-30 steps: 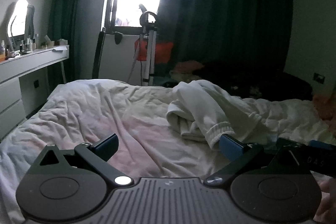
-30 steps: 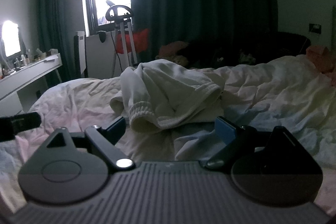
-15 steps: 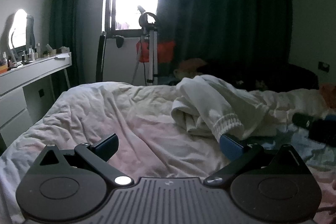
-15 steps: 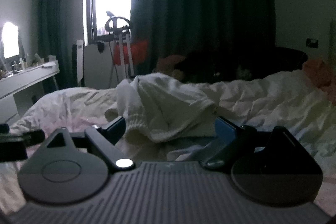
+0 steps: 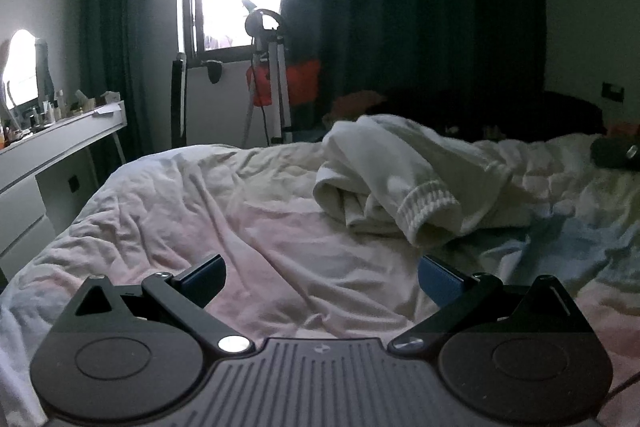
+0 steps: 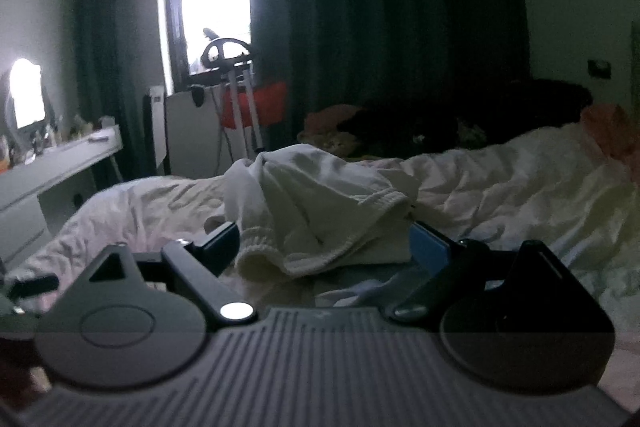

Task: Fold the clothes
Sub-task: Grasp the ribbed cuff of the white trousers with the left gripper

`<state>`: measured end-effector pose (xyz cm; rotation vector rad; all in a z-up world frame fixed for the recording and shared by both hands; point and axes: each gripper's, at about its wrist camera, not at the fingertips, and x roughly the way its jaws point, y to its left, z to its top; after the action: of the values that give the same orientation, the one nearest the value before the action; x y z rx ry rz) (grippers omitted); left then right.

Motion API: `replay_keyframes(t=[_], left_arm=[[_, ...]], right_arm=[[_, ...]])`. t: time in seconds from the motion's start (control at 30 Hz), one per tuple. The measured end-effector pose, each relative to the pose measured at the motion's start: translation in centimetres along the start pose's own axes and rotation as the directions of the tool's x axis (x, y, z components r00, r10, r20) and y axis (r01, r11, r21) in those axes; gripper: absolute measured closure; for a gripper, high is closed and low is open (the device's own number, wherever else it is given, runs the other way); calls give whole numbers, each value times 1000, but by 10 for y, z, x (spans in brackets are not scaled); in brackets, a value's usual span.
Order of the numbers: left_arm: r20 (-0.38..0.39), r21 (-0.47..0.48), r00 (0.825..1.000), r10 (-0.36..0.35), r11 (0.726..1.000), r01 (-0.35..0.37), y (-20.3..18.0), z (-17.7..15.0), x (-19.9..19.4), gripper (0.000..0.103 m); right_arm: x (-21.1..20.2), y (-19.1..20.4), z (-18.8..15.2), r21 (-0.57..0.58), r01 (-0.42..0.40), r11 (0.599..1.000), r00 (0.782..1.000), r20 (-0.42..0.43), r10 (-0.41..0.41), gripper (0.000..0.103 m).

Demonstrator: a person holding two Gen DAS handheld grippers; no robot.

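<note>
A crumpled white sweatshirt [image 5: 404, 179] with a ribbed cuff [image 5: 428, 211] lies bunched on the bed. In the right wrist view the sweatshirt [image 6: 320, 211] sits just beyond and between the fingers. My left gripper [image 5: 320, 277] is open and empty, low over the bedspread, short of the cuff. My right gripper [image 6: 324, 247] is open and empty, with the garment's ribbed hem close in front of it. The right gripper's tip [image 5: 616, 153] shows far right in the left wrist view.
A rumpled pale bedspread [image 5: 200, 211] covers the bed. A white dresser [image 5: 52, 147] stands at the left. A tripod [image 5: 268, 83] and red item stand by the bright window. Dark curtains [image 5: 400, 7] and dark and pink clothes lie behind the bed.
Both grippers have moved forward toward the sweatshirt and sit lower. The right gripper has closed in on the garment's hem. Both stay open.
</note>
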<state>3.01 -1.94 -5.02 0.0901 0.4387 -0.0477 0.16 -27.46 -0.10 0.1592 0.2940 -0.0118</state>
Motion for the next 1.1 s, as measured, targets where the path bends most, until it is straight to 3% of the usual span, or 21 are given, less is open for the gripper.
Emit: replay_keyframes(t=[0.2, 0.33, 0.4, 0.5, 0.57, 0.67, 0.8, 0.87, 0.93, 0.97, 1.1], left_arm=[[53, 58, 999, -10, 998, 7, -22, 4, 24, 0], [108, 173, 993, -52, 984, 32, -50, 8, 51, 0], [140, 255, 988, -59, 967, 22, -70, 7, 70, 0], [126, 357, 991, -44, 934, -4, -96, 6, 105, 5], [103, 409, 994, -27, 912, -17, -108, 4, 127, 10], [139, 452, 990, 12, 889, -74, -117, 3, 150, 14], [228, 438, 974, 11, 892, -112, -118, 9, 166, 34], [273, 418, 962, -9, 902, -110, -117, 15, 168, 52], [307, 365, 951, -25, 926, -94, -109, 29, 159, 83], [324, 339, 946, -32, 937, -84, -106, 35, 155, 89], [390, 235, 919, -51, 971, -46, -89, 62, 135, 92]], right_arm=[[4, -18, -1, 90, 21, 996, 999, -30, -18, 10], [11, -32, -6, 166, 46, 985, 998, -46, -39, 11], [18, -39, -9, 205, 63, 977, 996, -67, -51, 11], [27, -49, -14, 240, 73, 968, 995, -90, -53, 12], [29, -56, -16, 270, 85, 959, 994, -89, -63, 17], [38, -65, -20, 310, 97, 946, 992, -101, -69, 26], [56, -72, -24, 342, 100, 935, 991, -113, -64, 26], [65, -74, -24, 347, 100, 932, 992, -108, -66, 26], [71, -75, -25, 354, 98, 930, 994, -88, -71, 26], [73, -76, -25, 359, 97, 928, 994, -79, -73, 26], [81, -79, -27, 400, 73, 914, 996, -74, -47, 30]])
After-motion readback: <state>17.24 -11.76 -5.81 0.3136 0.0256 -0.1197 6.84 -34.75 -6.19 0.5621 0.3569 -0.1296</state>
